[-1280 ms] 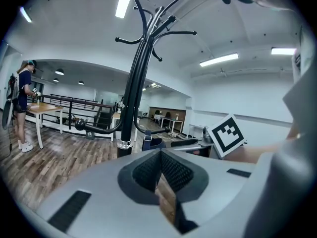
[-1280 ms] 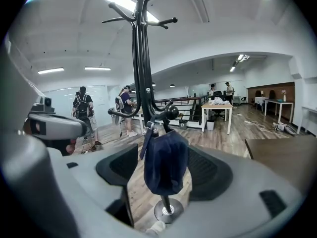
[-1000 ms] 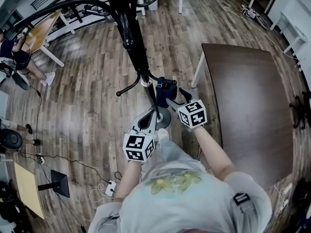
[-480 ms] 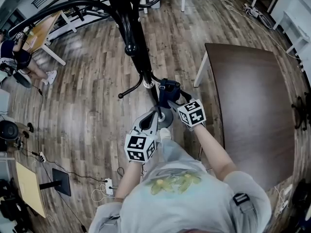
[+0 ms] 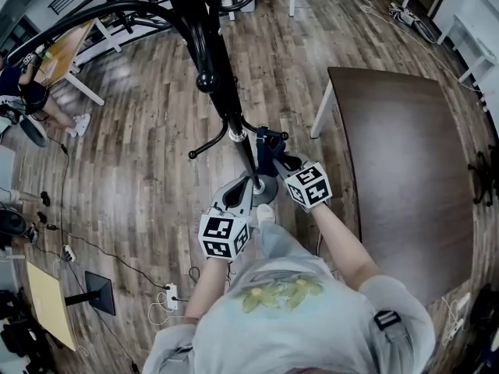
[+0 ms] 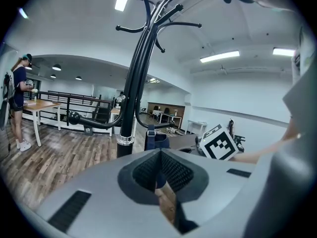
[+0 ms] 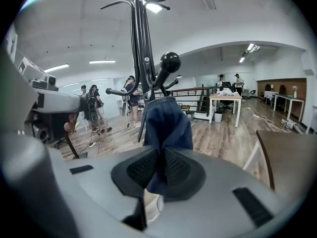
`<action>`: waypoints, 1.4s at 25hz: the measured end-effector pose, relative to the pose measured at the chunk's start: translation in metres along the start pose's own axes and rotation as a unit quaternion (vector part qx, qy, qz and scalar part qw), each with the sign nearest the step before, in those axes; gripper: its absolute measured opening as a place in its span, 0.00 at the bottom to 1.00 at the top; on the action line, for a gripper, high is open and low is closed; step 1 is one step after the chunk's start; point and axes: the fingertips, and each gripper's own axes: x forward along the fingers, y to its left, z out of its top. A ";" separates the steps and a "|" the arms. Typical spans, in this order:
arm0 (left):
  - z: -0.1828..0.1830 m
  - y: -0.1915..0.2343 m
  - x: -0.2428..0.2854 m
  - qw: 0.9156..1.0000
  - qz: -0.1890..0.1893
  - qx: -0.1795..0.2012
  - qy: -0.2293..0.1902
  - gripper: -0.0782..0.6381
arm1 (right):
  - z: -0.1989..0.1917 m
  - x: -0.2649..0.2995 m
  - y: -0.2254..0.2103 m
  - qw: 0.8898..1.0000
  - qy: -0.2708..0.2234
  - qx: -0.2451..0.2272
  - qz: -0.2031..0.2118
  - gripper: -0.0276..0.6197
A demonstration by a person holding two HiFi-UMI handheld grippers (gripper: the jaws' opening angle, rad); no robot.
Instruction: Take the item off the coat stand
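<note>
- My right gripper [image 7: 159, 167] is closing, pinching the blue cloth [image 7: 166, 123] hanging on the coat stand [image 5: 214, 68].
- My left gripper [image 6: 159, 175] sits pressed together, empty, beside that stand.

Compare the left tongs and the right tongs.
The right tongs are closing on the blue fabric item hung on the coat stand; the left tongs are shut, empty. The right tongs sit farther forward; the left tongs sit nearer the person. Both point toward the stand.
</note>
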 end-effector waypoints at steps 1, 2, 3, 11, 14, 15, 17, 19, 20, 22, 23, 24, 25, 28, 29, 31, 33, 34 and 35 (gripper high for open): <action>0.000 0.000 0.000 1.000 0.000 0.000 0.000 0.13 | 0.000 -0.001 0.000 1.000 -0.002 0.002 0.000 0.09; 0.000 -0.001 -0.001 1.000 0.000 -0.001 0.000 0.13 | 0.000 -0.002 0.000 1.000 -0.003 0.003 -0.001 0.09; 0.000 -0.001 -0.001 1.000 0.000 -0.001 0.000 0.13 | 0.000 -0.002 0.001 1.000 -0.004 0.004 -0.002 0.09; -0.003 0.003 -0.003 1.000 0.002 -0.005 0.000 0.13 | 0.001 -0.005 0.001 1.000 -0.011 0.003 -0.006 0.08; -0.003 0.004 -0.003 1.000 0.003 -0.006 -0.001 0.13 | 0.002 -0.006 0.001 1.000 -0.013 0.006 -0.004 0.08; -0.003 0.004 -0.004 1.000 0.003 -0.006 -0.001 0.13 | 0.003 -0.007 0.001 1.000 -0.014 0.007 -0.004 0.08; -0.004 0.003 -0.004 1.000 0.003 -0.006 0.000 0.13 | 0.005 -0.008 0.002 1.000 -0.017 0.007 -0.002 0.08; -0.005 0.001 -0.004 1.000 0.003 -0.005 0.001 0.13 | 0.008 -0.010 0.002 1.000 -0.021 0.007 -0.001 0.08; -0.005 0.000 -0.004 1.000 0.002 -0.005 0.001 0.13 | 0.010 -0.011 0.002 1.000 -0.024 0.007 -0.001 0.08; -0.005 -0.001 -0.004 1.000 0.002 -0.003 0.001 0.13 | 0.015 -0.013 0.002 1.000 -0.030 0.006 -0.001 0.08; -0.005 -0.002 -0.003 1.000 0.001 -0.002 0.000 0.13 | 0.017 -0.014 0.001 0.999 -0.033 0.005 -0.001 0.08; -0.005 -0.002 -0.004 1.000 0.001 -0.001 0.000 0.13 | 0.019 -0.015 0.001 0.999 -0.035 0.005 -0.001 0.08; -0.005 -0.002 -0.004 1.000 0.001 -0.001 -0.001 0.13 | 0.020 -0.015 0.001 0.999 -0.036 0.004 -0.001 0.08; -0.004 -0.002 -0.004 1.000 0.000 -0.002 -0.003 0.13 | 0.023 -0.016 0.002 0.999 -0.037 0.002 0.000 0.08; -0.004 -0.002 -0.004 1.000 0.000 -0.002 -0.003 0.13 | 0.023 -0.017 0.003 0.999 -0.037 0.002 0.001 0.08; -0.002 -0.002 -0.004 1.000 0.000 -0.001 -0.004 0.13 | 0.024 -0.018 0.003 0.999 -0.037 0.004 0.001 0.08; -0.002 -0.002 -0.004 1.000 0.000 -0.002 -0.004 0.13 | 0.025 -0.019 0.003 0.999 -0.039 0.006 0.002 0.08; -0.001 -0.001 -0.003 1.000 0.000 -0.002 -0.004 0.13 | 0.025 -0.019 0.003 0.999 -0.040 0.007 0.001 0.08; -0.002 0.000 -0.003 1.000 -0.001 -0.002 -0.004 0.13 | 0.025 -0.019 0.003 0.999 -0.040 0.008 0.001 0.08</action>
